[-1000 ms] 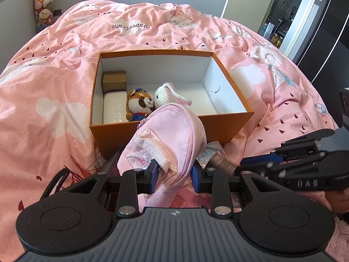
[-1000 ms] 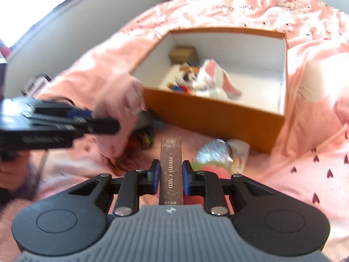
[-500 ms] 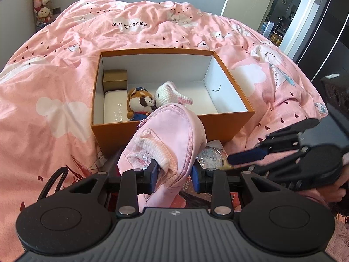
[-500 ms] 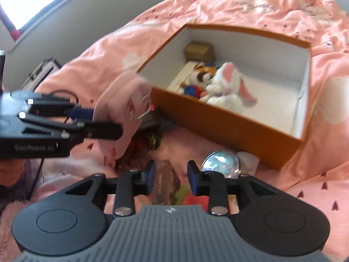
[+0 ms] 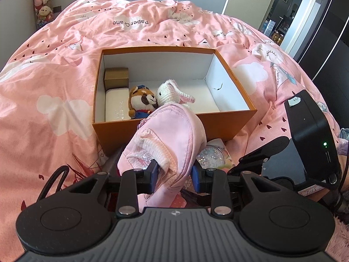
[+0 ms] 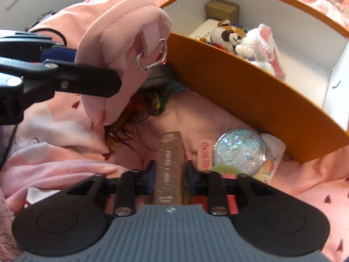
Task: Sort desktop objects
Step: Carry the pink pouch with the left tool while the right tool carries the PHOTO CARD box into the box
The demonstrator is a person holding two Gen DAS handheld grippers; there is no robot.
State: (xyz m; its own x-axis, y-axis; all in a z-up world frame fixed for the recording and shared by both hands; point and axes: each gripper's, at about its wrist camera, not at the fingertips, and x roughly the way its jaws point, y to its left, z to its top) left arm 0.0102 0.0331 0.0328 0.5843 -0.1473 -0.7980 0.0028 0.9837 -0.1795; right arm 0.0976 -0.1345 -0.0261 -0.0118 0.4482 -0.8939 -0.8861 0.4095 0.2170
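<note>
Right gripper (image 6: 169,172) has dropped low toward the bed since a second ago, when it held the photo card box up off the quilt, pinched edge-on. Now its jaws are closing with the brown glitter photo card box (image 6: 169,166) between the blue pads; whether the pads press yet, can't tell, there looks to be a slight gap on the right. Box lies flat on the pink quilt (image 6: 305,196). Just right of it: small pink card (image 6: 204,155), then a round glitter disc (image 6: 240,150) near the orange box wall (image 6: 250,100).

Left gripper (image 5: 174,173) unchanged: clamped on the pink fabric pouch (image 5: 168,139), held up in front of the orange box's near wall. Metal clip (image 6: 150,56) hangs off the pouch in the right wrist view.

Inside the orange box (image 5: 174,128), left end: small gold box (image 5: 116,77), white case (image 5: 116,103), fox plush (image 5: 141,103), white crochet bunny (image 5: 172,91) touching it. Right half is bare white floor.

Colourful tangle (image 6: 139,109) and a dark object lie under the pouch, unclear what.
</note>
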